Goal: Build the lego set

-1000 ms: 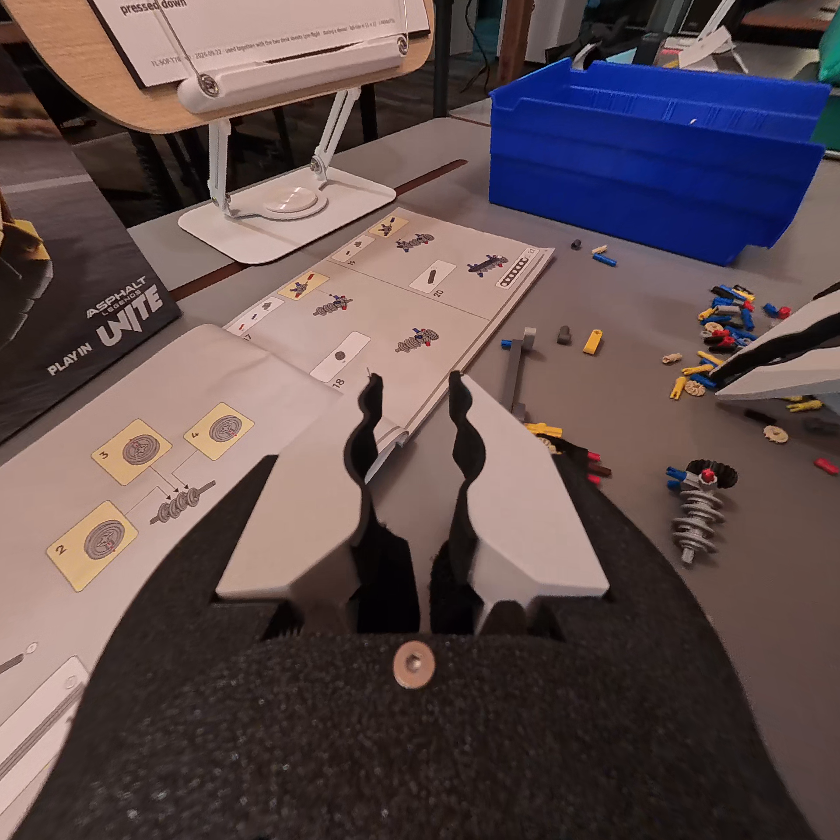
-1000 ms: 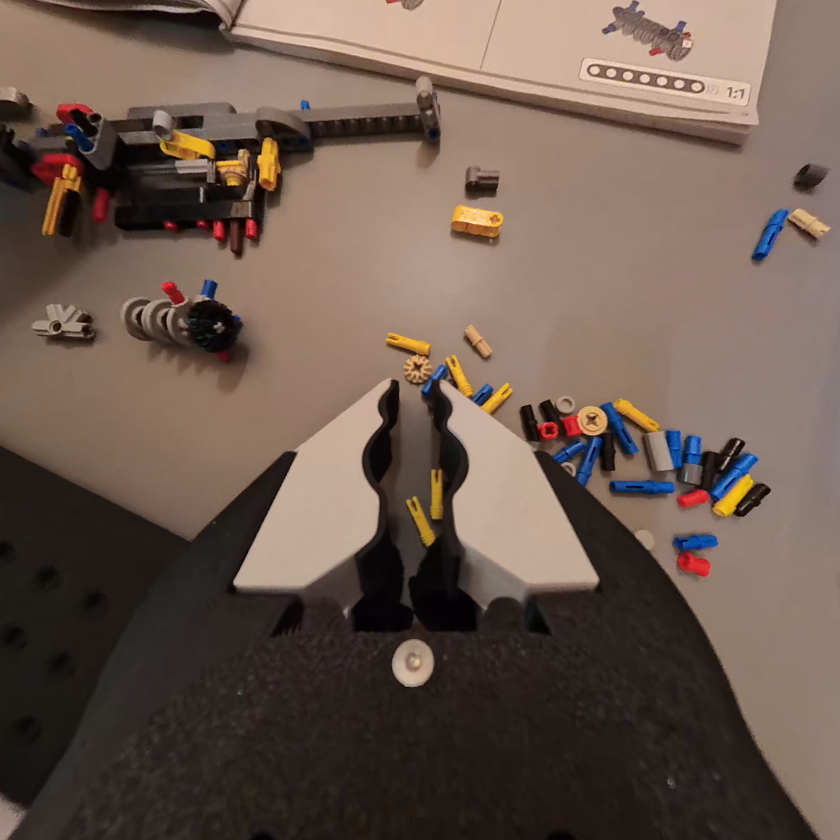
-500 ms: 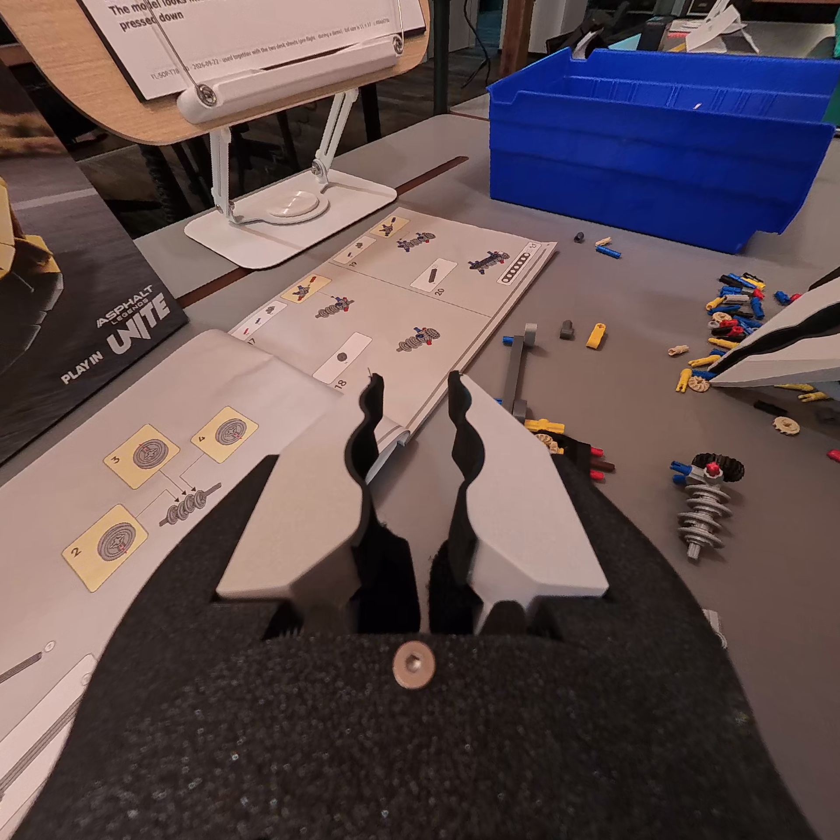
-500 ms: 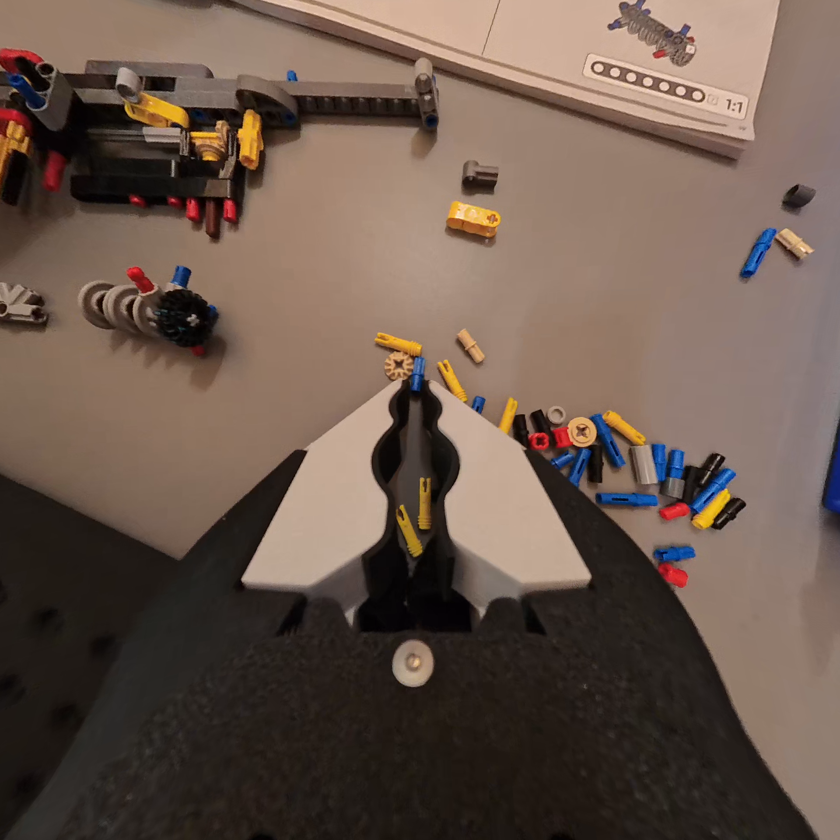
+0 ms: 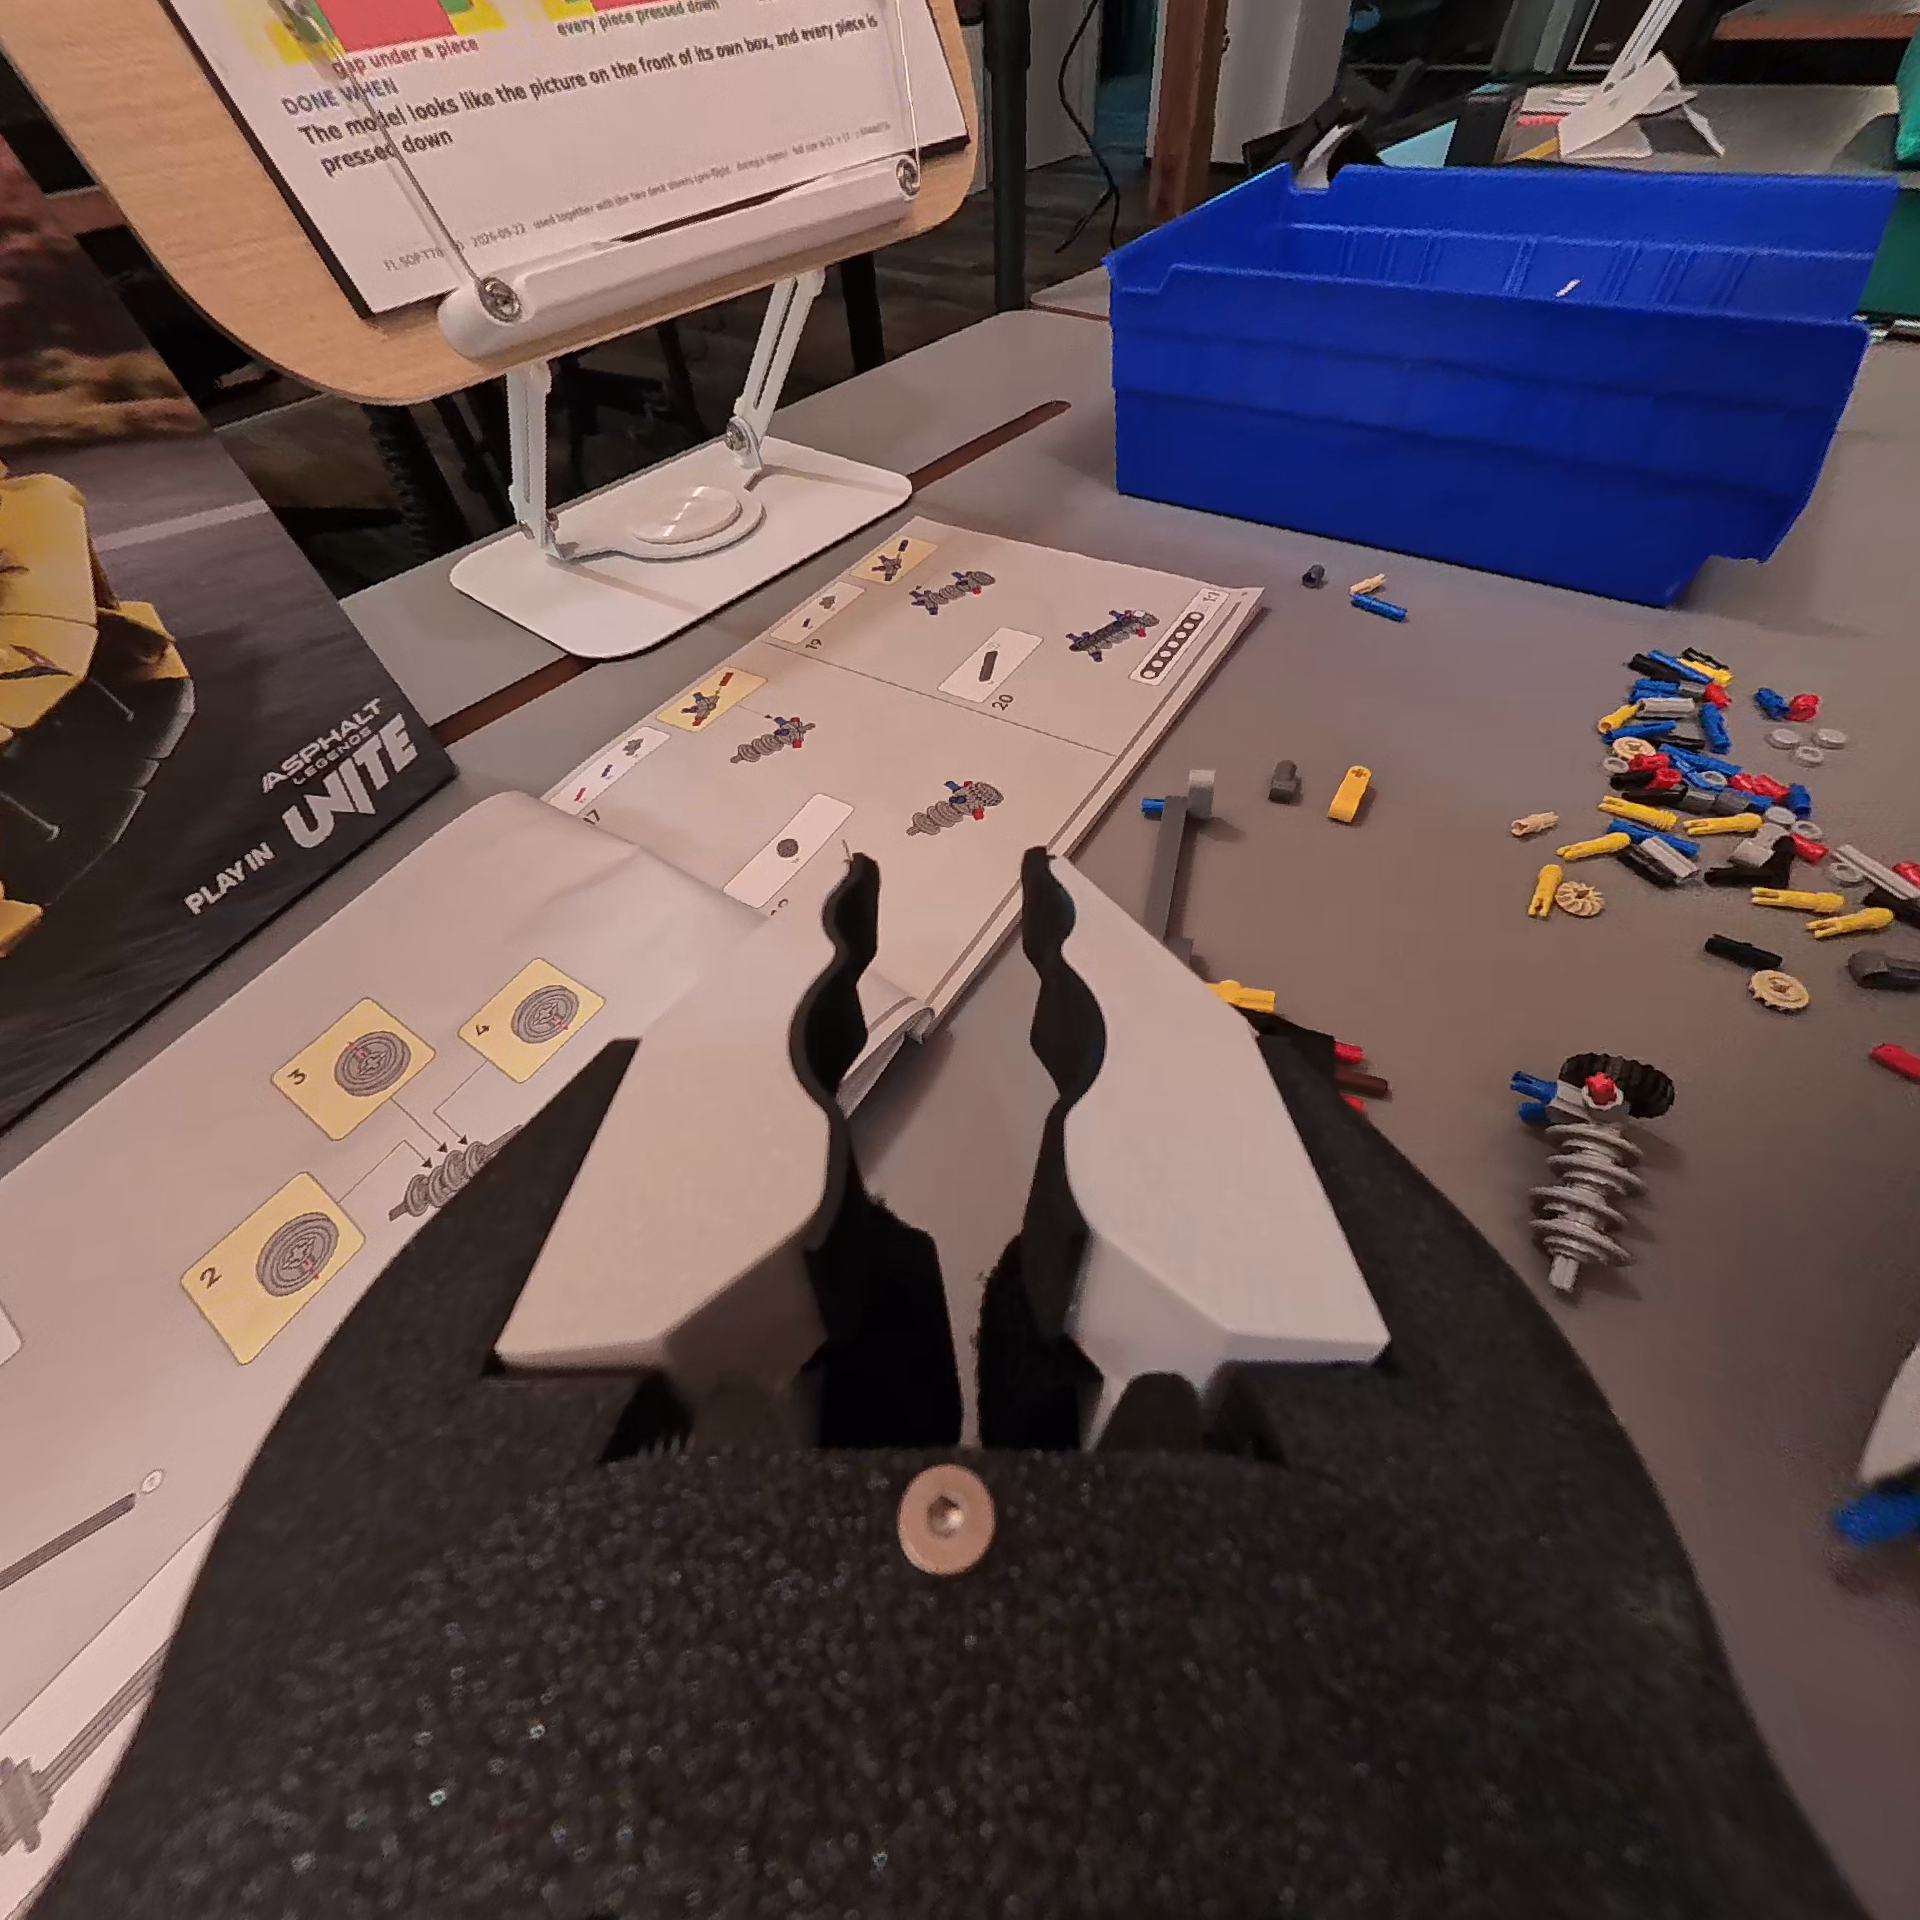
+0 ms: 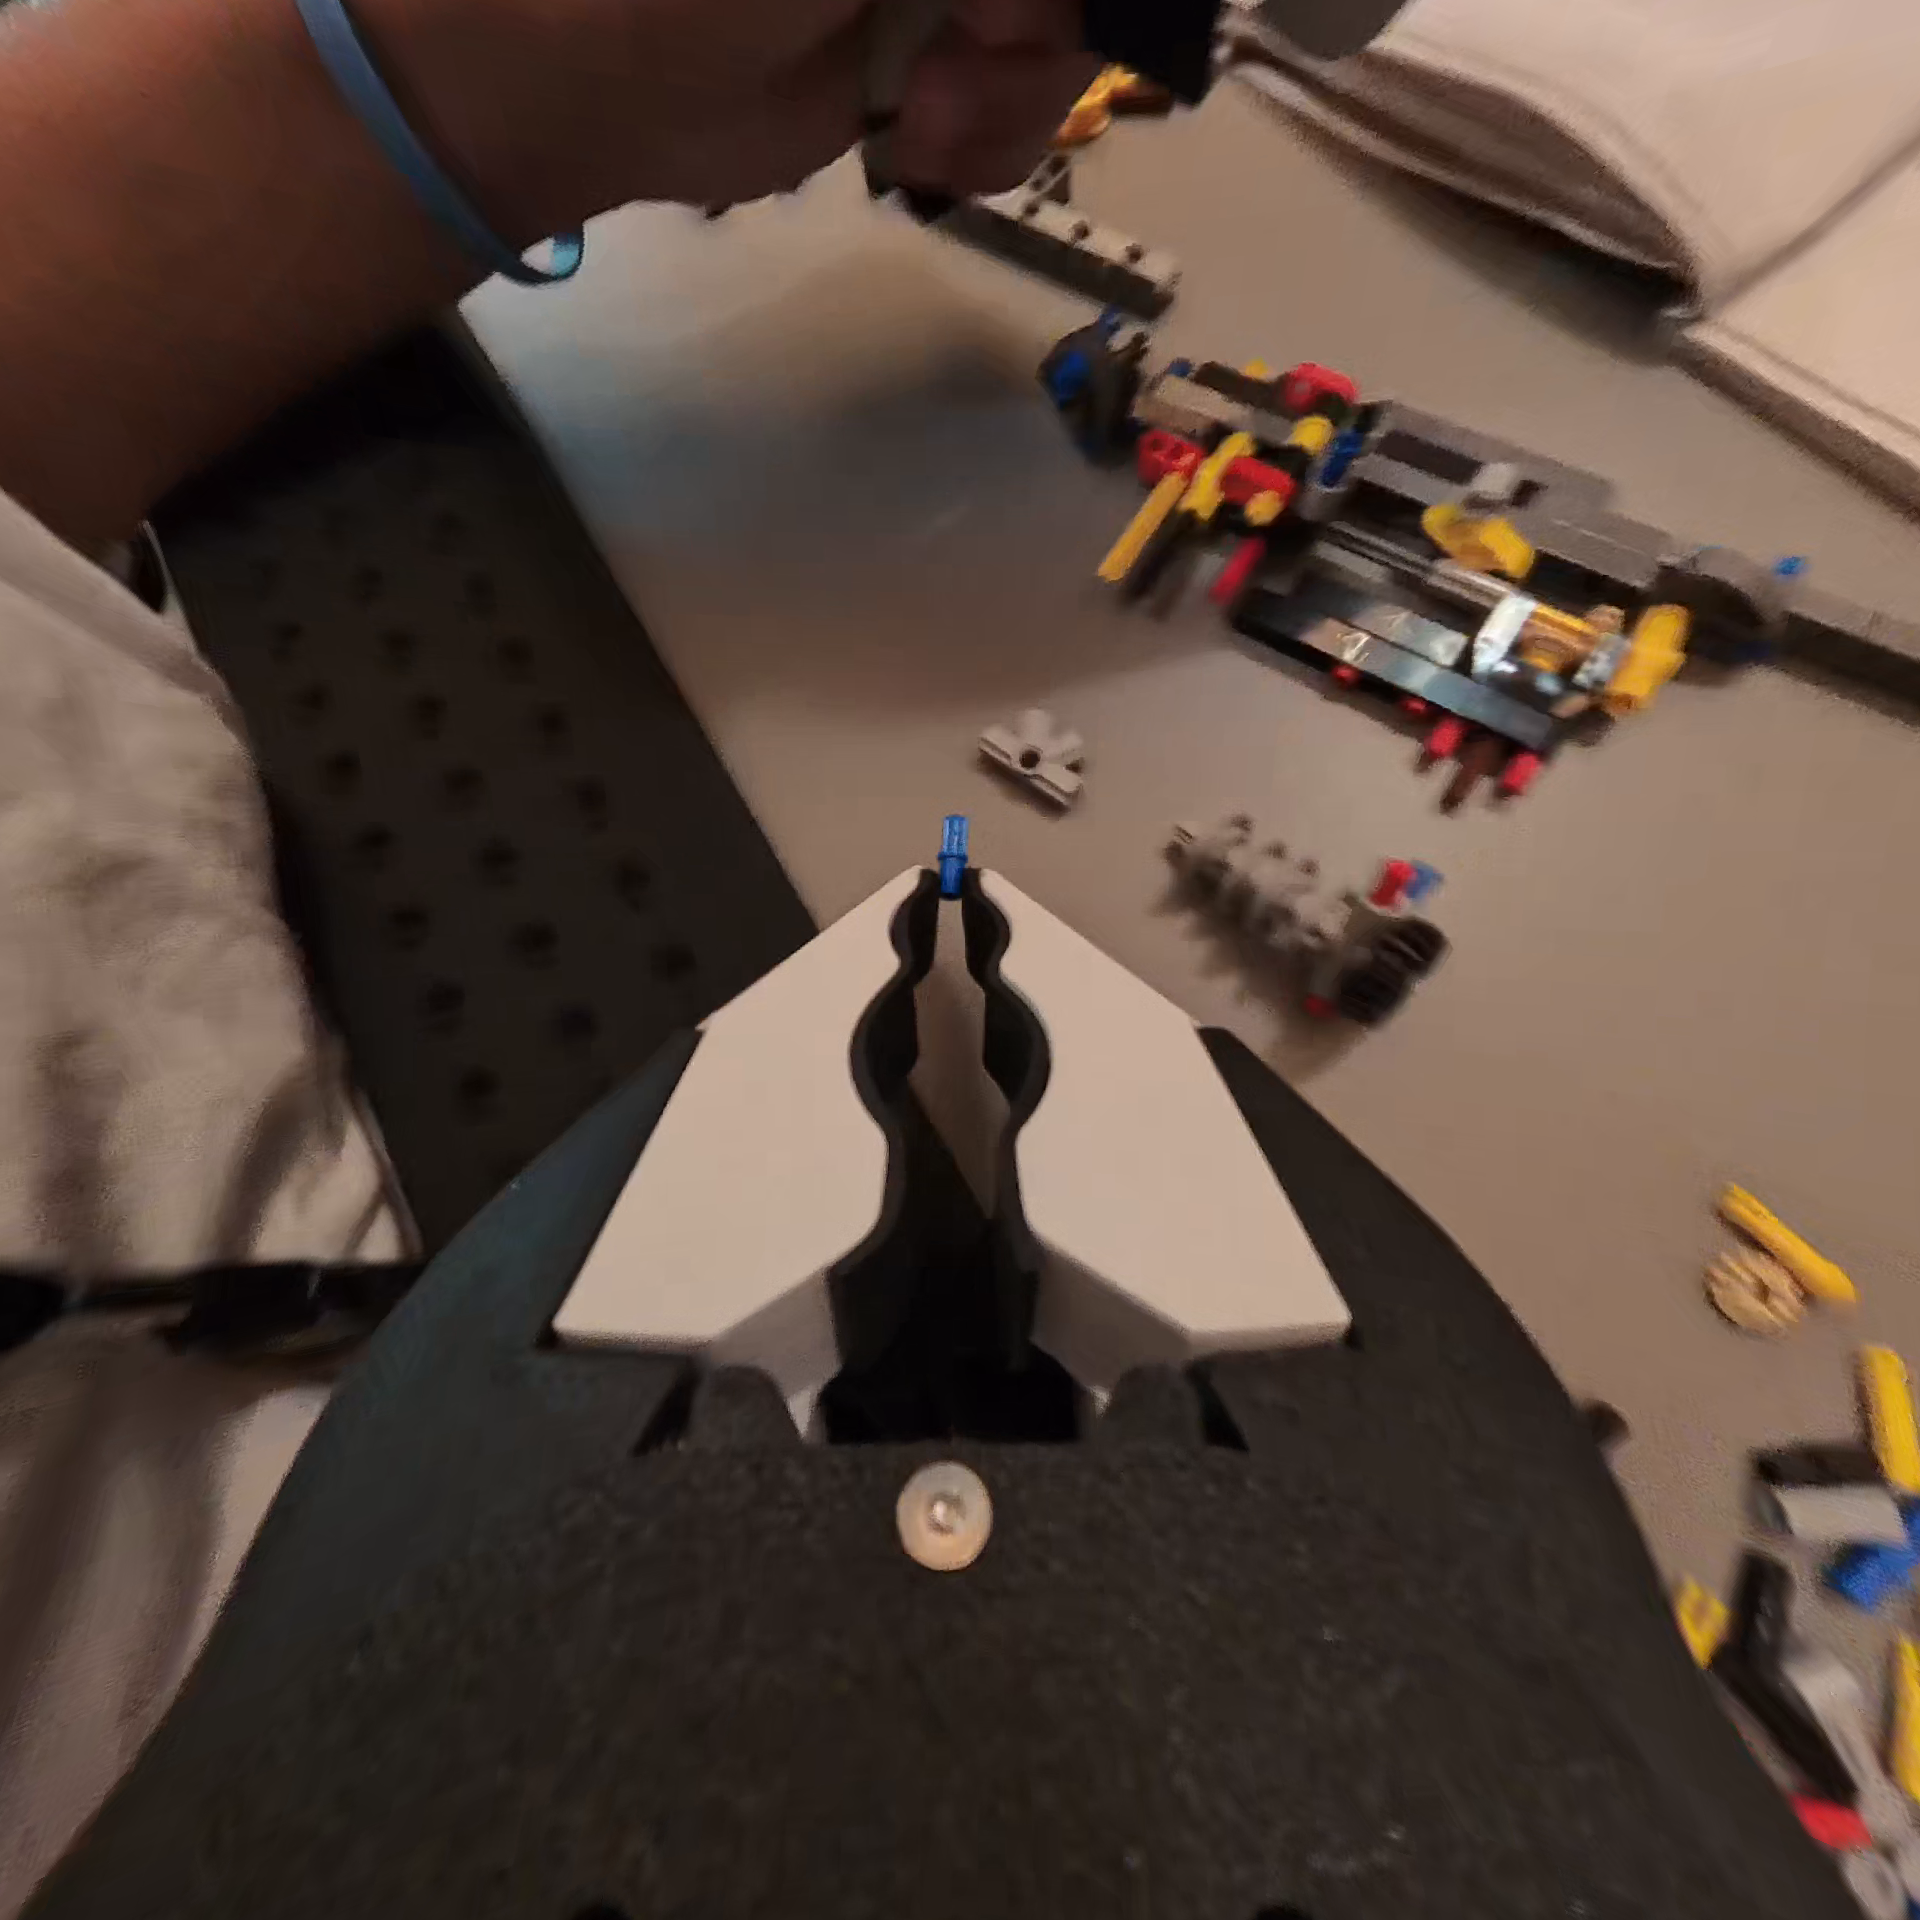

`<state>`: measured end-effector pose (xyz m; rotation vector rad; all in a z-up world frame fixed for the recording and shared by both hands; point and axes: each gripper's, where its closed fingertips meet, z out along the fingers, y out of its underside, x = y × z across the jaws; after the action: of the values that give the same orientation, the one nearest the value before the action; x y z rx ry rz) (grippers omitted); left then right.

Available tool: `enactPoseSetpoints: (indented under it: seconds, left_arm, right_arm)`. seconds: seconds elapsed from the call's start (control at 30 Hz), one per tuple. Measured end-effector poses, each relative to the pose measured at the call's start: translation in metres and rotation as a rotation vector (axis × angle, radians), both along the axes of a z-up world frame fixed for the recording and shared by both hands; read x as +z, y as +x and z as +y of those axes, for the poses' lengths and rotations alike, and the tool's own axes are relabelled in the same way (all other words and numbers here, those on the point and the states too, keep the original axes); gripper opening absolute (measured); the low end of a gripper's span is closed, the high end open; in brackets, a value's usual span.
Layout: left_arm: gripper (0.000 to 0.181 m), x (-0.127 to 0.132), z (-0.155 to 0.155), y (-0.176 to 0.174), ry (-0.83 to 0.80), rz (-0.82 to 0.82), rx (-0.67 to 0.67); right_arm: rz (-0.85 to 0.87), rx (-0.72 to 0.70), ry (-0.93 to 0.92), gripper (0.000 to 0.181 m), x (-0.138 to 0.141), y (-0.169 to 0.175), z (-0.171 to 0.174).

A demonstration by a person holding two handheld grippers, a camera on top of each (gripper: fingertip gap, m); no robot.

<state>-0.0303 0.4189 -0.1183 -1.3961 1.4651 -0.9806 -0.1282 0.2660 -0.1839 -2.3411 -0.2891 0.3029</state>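
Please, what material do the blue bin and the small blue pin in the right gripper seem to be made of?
The blue bin looks like moulded plastic: uniform colour, a soft sheen, ribbed walls. The blue pin, pinched at the right gripper's tips, also looks like hard plastic, though it is too small to be sure.

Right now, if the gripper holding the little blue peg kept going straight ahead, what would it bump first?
Probably the small grey star-shaped connector, just beyond the blue peg pinched in the right gripper; blur makes depth uncertain.

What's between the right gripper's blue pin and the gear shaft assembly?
Nothing visible. The right gripper is shut on the blue pin, and bare table lies between it and the gear shaft assembly. A small grey connector lies farther back, off that line. The view is blurred.
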Motion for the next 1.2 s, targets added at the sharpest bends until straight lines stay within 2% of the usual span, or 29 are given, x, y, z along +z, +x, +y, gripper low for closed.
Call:
enactPoseSetpoints:
  seconds: [0.17, 0.43, 0.57, 0.67, 0.73, 0.8, 0.87, 0.93, 1.0, 1.13, 1.2]
  left_arm:
    - [0.025, 0.001, -0.003, 0.0, 0.024, -0.002, 0.0]
    - [0.025, 0.002, -0.001, -0.001, 0.019, 0.002, 0.01]
    - [0.025, 0.001, -0.003, 0.0, 0.019, 0.007, 0.005]
    - [0.025, -0.001, -0.005, 0.0, 0.028, 0.014, 0.002]
    - [0.026, -0.003, -0.005, 0.001, 0.035, 0.022, 0.002]
    - [0.026, -0.003, -0.004, 0.001, 0.039, 0.02, 0.004]
    - [0.026, -0.003, -0.005, 0.001, 0.032, 0.02, 0.002]
    - [0.025, -0.003, -0.006, 0.002, 0.028, 0.02, -0.002]
    - [0.025, -0.005, -0.007, 0.002, 0.029, 0.025, -0.007]
    - [0.025, -0.006, -0.01, 0.003, 0.044, 0.03, -0.014]
    - [0.026, -0.007, -0.009, 0.003, 0.049, 0.033, -0.01]
  right_arm:
    - [-0.059, 0.04, -0.068, 0.004, -0.014, -0.013, 0.018]
    - [-0.07, 0.006, -0.147, 0.004, -0.025, -0.001, 0.02]
    - [-0.04, 0.001, -0.148, 0.004, -0.024, 0.0, 0.021]
    - [-0.039, -0.038, -0.101, 0.012, -0.014, 0.01, 0.015]
    - [-0.044, -0.144, -0.021, 0.012, 0.003, 0.038, 0.0]
    - [-0.091, -0.363, 0.036, 0.013, 0.015, 0.096, -0.03]
    - [-0.151, -0.591, 0.049, 0.013, 0.018, 0.157, -0.073]
    - [-0.166, -0.714, 0.015, 0.015, 0.011, 0.192, -0.11]
    - [-0.153, -0.738, -0.013, 0.015, 0.004, 0.203, -0.125]
    - [-0.081, -0.694, -0.022, 0.015, -0.007, 0.195, -0.116]
    - [-0.104, -0.691, -0.046, 0.015, -0.014, 0.195, -0.115]
